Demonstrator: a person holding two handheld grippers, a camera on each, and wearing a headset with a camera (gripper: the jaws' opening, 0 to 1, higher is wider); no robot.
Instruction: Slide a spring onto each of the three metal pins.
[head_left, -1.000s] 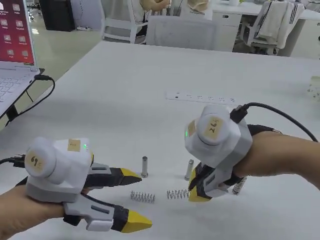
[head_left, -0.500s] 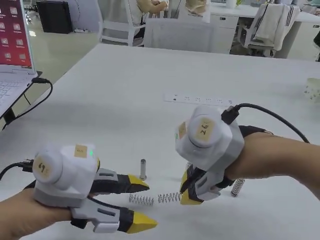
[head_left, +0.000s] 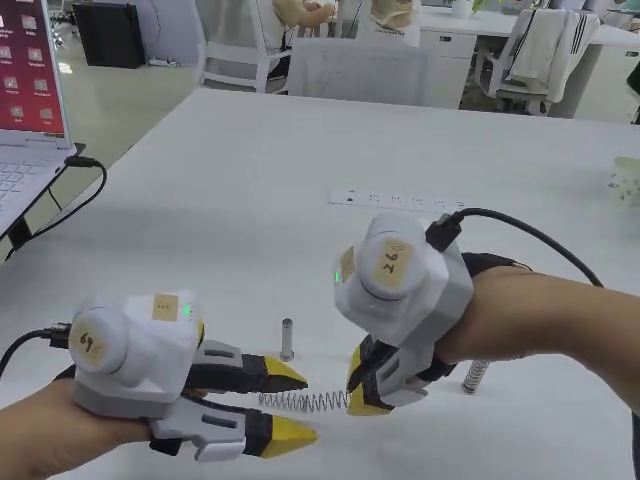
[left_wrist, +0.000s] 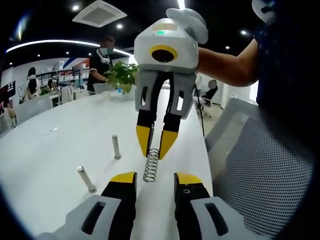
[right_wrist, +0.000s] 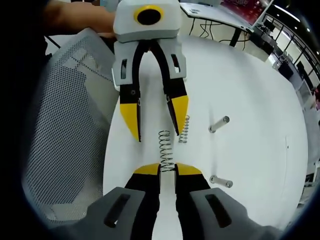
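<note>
White table (head_left: 250, 180): spring (right_wrist: 165, 145) held near the pin (head_left: 288, 338)
Right gripper (right_wrist: 167, 171) pinches one end, left gripper (left_wrist: 155, 179) spread; a loose pinch could let it flick away.

The white bench (head_left: 300, 150) carries a white power strip (head_left: 400, 198) near its middle. Two bare pins stand upright on it, the near pin (left_wrist: 86, 179) and the far pin (left_wrist: 116, 146), set apart. A third pin (head_left: 476, 375) wears a spring. A loose spring (right_wrist: 184, 129) lies flat on the surface.

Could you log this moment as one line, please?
right gripper: shut on spring | left gripper: open, spring's end between jaws | pin: bare
</note>
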